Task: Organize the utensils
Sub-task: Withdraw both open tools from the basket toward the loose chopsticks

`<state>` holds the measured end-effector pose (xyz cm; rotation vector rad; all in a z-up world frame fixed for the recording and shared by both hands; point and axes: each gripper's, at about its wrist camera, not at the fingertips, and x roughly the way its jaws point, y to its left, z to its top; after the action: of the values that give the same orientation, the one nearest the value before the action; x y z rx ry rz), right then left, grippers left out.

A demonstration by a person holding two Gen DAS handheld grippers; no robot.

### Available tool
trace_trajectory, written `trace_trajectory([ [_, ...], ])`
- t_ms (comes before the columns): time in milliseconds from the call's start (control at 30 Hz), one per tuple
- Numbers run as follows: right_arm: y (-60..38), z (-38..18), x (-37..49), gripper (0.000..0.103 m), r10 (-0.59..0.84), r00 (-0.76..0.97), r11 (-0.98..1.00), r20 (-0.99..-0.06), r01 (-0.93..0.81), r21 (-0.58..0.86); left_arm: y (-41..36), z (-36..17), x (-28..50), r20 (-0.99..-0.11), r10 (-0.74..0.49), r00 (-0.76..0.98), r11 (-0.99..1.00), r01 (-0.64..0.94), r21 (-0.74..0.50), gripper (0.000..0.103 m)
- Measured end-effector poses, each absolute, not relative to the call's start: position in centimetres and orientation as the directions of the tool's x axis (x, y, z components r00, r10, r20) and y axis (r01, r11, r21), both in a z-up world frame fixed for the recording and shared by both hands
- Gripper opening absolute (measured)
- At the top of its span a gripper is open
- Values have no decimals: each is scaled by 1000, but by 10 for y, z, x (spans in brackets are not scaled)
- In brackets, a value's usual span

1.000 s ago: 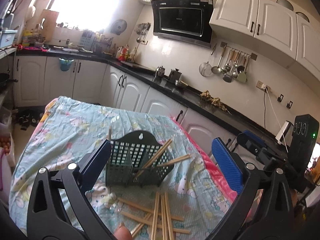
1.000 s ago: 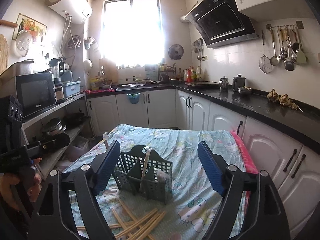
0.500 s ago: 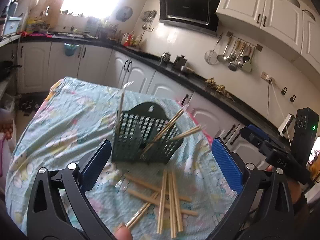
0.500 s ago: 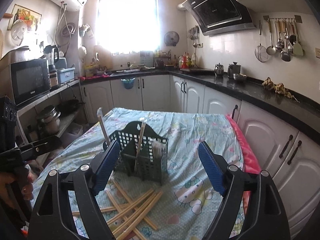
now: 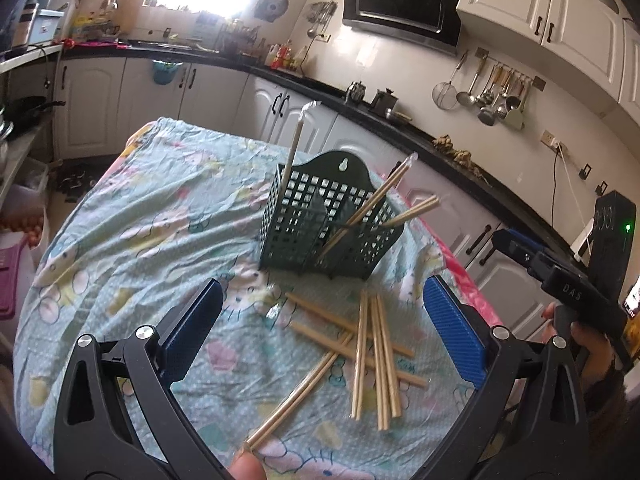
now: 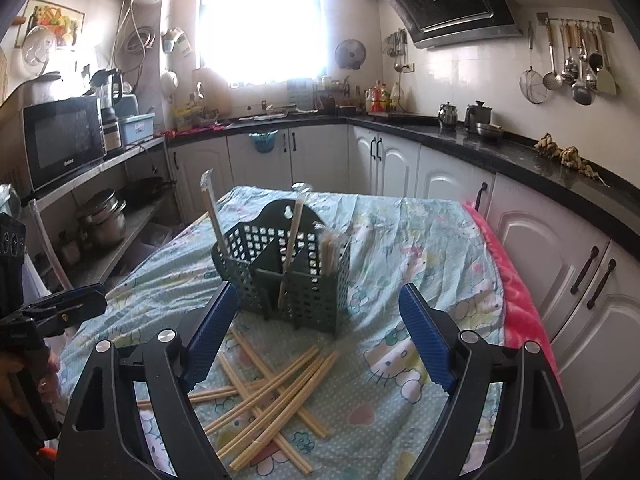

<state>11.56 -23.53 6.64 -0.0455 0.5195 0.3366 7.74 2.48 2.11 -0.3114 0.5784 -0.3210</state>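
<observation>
A dark green slotted utensil holder stands on the cloth-covered table, with a few wooden chopsticks leaning in its compartments. It also shows in the right wrist view. Several loose chopsticks lie in a crossed pile on the cloth in front of it, also in the right wrist view. My left gripper is open and empty above the pile. My right gripper is open and empty, just short of the holder. The right gripper appears at the right edge of the left wrist view.
White cabinets with a black counter run behind and to the right of the table. A red cloth edge marks the table's right side. Shelves with a microwave and pots stand at the left.
Both grippers have tilted down and come closer to the table; the holder and chopstick pile now sit larger and more central. Both grippers stay open.
</observation>
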Motion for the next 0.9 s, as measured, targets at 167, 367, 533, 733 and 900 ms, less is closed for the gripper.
trace_trajectory([
  [167,-228,62,114,84,313,805,939,-503,-342,38,22,18,73,-493,-374,785,911,213,-353,92],
  [367,-224,52,116,84,310,790,937,-529,-349,28,20,10,73,-510,-382,771,909,211,-360,92],
  [533,-223,43,120,84,305,776,937,-552,-350,26,19,0,71,-536,-377,755,914,209,-348,92],
  [733,-220,31,125,84,296,757,936,-582,-351,20,24,-15,62,-573,-366,733,922,202,-330,92],
  [900,-218,25,127,84,288,748,937,-598,-349,14,26,-28,55,-602,-362,712,927,206,-313,92],
])
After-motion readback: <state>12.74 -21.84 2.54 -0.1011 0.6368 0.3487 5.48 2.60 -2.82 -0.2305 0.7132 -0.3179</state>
